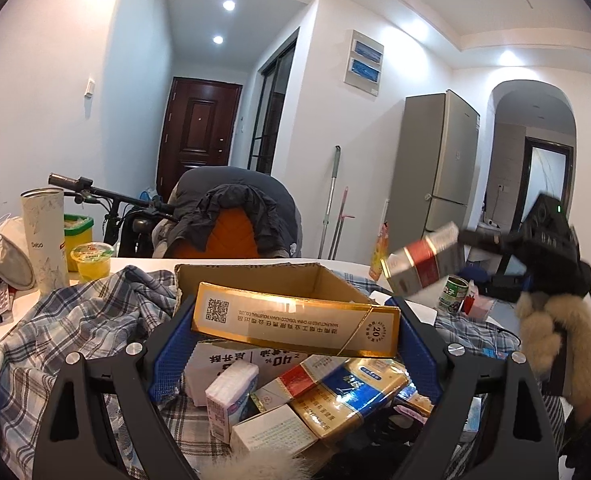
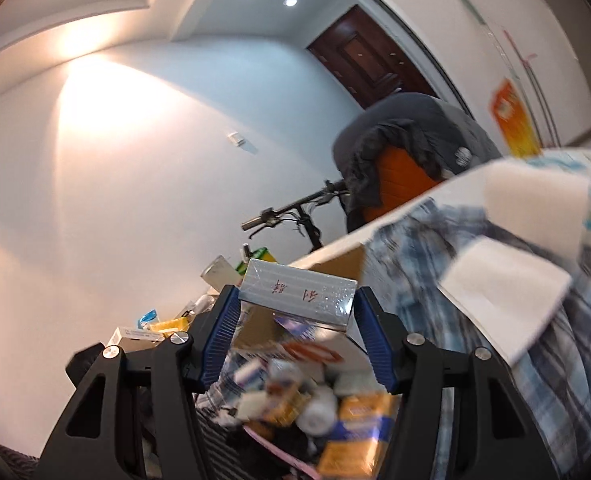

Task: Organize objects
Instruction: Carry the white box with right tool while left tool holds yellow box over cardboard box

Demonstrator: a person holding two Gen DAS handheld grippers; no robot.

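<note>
Two grippers work over a cluttered table draped with a plaid shirt (image 1: 95, 304). The left gripper (image 1: 295, 344) has its blue-padded jaws pressed on the ends of a long gold cigarette carton (image 1: 295, 324), held crosswise just near the open cardboard box (image 1: 263, 280). Below it lies a pile of cigarette packs (image 1: 335, 392) and a tissue pack (image 1: 231, 396). At far right, the right gripper (image 2: 297, 316) is raised above the table, its jaws clamped on a silver and red cigarette pack (image 2: 299, 292), blurred in the left view. A white tube can (image 1: 43, 236) and a jelly cup (image 1: 93, 260) stand at far left.
</note>
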